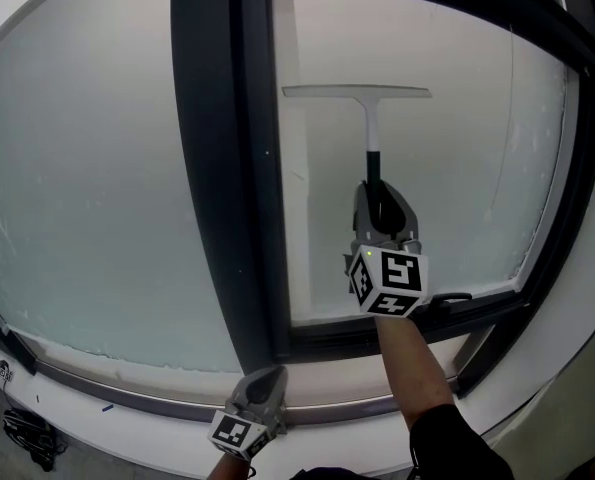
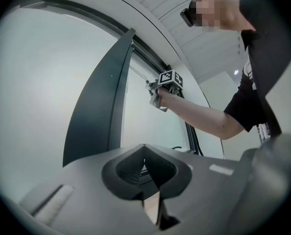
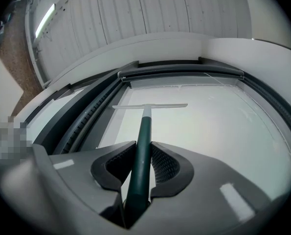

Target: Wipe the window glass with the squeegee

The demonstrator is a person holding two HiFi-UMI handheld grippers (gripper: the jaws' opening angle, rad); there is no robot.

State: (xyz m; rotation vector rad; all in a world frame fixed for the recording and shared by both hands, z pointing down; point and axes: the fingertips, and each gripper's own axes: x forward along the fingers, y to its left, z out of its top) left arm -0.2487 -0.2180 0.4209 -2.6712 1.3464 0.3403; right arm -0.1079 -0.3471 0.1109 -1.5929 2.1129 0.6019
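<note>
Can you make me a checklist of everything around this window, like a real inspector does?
Surface: window glass, pale and frosted-looking, with speckles near its right edge.
Job's things: squeegee, blade level and high on the pane, handle pointing down.
Clutter: nothing seen.
Grippers: right gripper shut on the squeegee's dark handle; left gripper shut and empty, low by the sill.
Cables: dark tangle at bottom left, possibly cables.
Surroundings: dark window frame; white panelled ceiling.
</note>
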